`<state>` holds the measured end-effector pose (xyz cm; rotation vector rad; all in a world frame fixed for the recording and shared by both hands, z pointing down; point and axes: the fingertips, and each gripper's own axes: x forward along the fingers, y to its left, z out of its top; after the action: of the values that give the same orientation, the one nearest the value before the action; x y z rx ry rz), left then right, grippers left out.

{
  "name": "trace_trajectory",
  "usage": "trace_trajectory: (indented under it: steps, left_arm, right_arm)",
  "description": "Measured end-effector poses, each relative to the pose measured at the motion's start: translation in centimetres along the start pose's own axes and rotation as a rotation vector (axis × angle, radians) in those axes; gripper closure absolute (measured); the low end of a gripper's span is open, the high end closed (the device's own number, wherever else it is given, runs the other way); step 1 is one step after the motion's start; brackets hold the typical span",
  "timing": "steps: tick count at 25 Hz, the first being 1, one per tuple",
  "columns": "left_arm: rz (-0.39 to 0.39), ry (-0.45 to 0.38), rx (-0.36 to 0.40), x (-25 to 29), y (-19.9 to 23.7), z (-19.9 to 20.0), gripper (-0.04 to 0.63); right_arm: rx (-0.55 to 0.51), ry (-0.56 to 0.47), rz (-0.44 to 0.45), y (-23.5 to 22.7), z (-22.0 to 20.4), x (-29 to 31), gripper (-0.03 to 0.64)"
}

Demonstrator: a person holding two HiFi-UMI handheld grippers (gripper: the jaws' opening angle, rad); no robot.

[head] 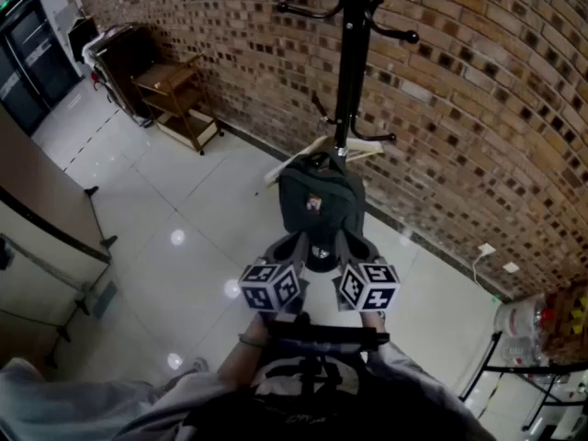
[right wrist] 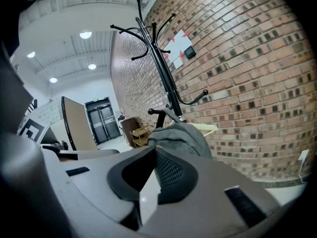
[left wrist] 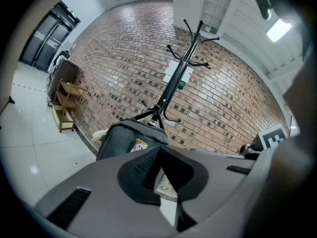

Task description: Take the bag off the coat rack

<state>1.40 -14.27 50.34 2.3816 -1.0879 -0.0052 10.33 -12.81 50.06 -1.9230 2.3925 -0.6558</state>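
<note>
A dark grey bag (head: 320, 200) hangs from a low hook of the black coat rack (head: 350, 62) in front of the brick wall. It has a small picture tag on its front. My left gripper (head: 292, 243) and right gripper (head: 355, 243) are side by side just under the bag's lower end, both shut with nothing between the jaws. In the left gripper view the bag (left wrist: 126, 137) rises right behind the closed tips of the left gripper (left wrist: 159, 149), with the rack (left wrist: 174, 81) above it. The right gripper view shows the bag (right wrist: 181, 137) just past the right gripper (right wrist: 154, 150).
A pale wooden bar (head: 296, 159) sticks out behind the bag. A wooden shelf cart (head: 175, 95) stands along the wall at far left, near dark doors (head: 28, 53). A partition panel (head: 46, 200) is at left. Water bottles (head: 519, 320) and a wall socket (head: 485, 249) are at right.
</note>
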Motion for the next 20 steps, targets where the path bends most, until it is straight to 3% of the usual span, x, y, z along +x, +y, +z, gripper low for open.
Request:
trace_trajectory:
  steps: [7, 11, 20]
  left_arm:
    - [-0.038, -0.002, -0.001, 3.1, 3.4, 2.8, 0.589]
    - [-0.052, 0.009, -0.013, 4.1, 4.1, 3.2, 0.589]
    - [-0.030, 0.016, -0.034, 5.4, 5.3, 3.3, 0.589]
  right_arm:
    - [-0.092, -0.024, -0.072, -0.4, 3.8, 5.5, 0.584]
    - [-0.156, -0.018, -0.111, -0.9, 5.1, 7.3, 0.533]
    - [-0.341, -0.002, -0.179, -2.7, 7.7, 11.9, 0.466]
